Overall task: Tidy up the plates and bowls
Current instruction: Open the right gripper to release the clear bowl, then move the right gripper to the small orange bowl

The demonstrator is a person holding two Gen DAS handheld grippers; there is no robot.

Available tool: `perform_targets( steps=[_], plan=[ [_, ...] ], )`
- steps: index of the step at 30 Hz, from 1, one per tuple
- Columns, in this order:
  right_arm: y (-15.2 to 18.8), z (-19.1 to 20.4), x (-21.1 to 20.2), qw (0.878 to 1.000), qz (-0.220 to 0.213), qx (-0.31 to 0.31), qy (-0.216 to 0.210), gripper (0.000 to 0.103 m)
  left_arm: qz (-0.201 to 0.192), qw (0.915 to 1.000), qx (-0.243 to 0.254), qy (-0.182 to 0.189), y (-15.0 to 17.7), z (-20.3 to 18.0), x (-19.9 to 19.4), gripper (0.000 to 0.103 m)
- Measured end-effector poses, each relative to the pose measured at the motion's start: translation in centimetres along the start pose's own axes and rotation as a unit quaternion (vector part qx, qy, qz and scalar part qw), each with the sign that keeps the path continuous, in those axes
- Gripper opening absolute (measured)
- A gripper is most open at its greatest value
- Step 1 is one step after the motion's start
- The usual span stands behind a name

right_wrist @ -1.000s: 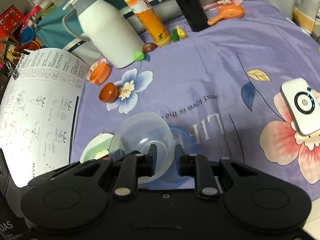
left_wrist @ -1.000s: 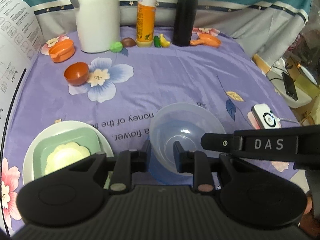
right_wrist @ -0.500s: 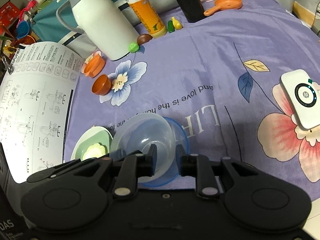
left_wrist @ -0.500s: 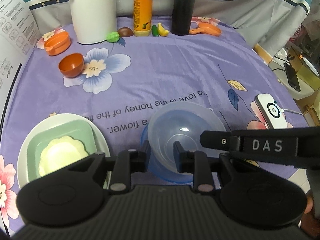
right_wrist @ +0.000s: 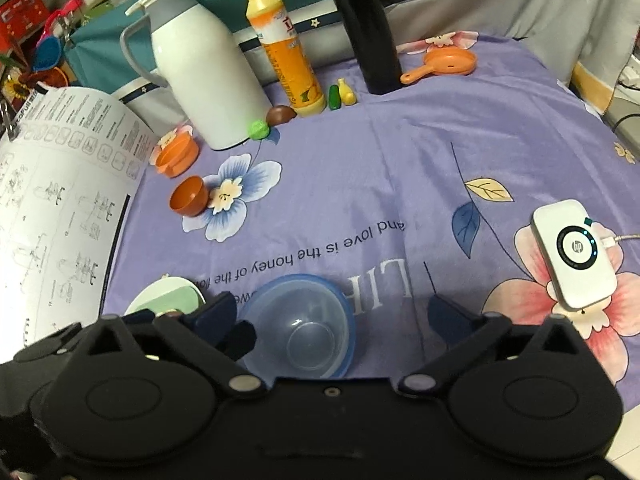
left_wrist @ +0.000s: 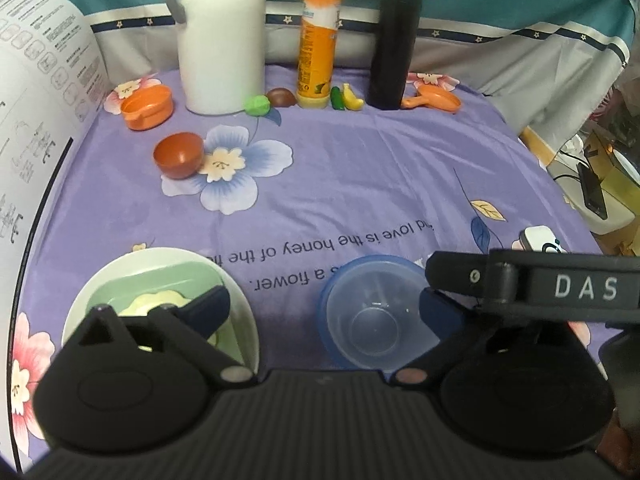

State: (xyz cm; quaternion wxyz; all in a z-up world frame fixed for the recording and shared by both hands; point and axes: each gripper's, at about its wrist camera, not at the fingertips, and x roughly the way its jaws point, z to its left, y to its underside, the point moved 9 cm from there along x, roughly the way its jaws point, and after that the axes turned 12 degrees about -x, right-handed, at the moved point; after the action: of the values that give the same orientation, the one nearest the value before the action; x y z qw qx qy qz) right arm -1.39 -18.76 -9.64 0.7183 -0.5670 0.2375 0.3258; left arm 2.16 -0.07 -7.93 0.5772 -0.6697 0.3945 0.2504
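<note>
A clear bowl (left_wrist: 376, 320) sits nested inside a blue bowl (left_wrist: 326, 284) on the purple flowered cloth, near the front edge. My left gripper (left_wrist: 324, 308) has its jaws opening wide; the bowl stack lies between the fingers, close to the right one, with no pad pressing on it. My right gripper (right_wrist: 334, 312) is opening too, with the clear bowl (right_wrist: 304, 332) beside its left finger, unheld. To the left, a white plate (left_wrist: 168, 252) carries a green square plate (left_wrist: 160, 280) and a pale yellow scalloped dish (left_wrist: 160, 300).
At the back stand a white jug (left_wrist: 220, 36), an orange bottle (left_wrist: 318, 44) and a black flask (left_wrist: 394, 52), with small toy foods, two orange cups (left_wrist: 178, 154) and an orange toy pan (left_wrist: 434, 100). A white device (right_wrist: 572, 254) lies right; a printed sheet (right_wrist: 52, 216) lies left.
Both grippers were shut on the clear bowl's rim, holding it over the blue bowl. It came down into the blue bowl, and both pairs of jaws have sprung wide apart and let go.
</note>
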Motion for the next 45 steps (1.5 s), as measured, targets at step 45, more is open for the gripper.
perform_targets(
  steps=[45],
  plan=[
    [-7.3,8.4,10.1,0.997,0.064,-0.037,-0.036,0.103,-0.029,0.9910,-0.105,-0.077,-8.3,16.4,3.9,0.103]
  ],
)
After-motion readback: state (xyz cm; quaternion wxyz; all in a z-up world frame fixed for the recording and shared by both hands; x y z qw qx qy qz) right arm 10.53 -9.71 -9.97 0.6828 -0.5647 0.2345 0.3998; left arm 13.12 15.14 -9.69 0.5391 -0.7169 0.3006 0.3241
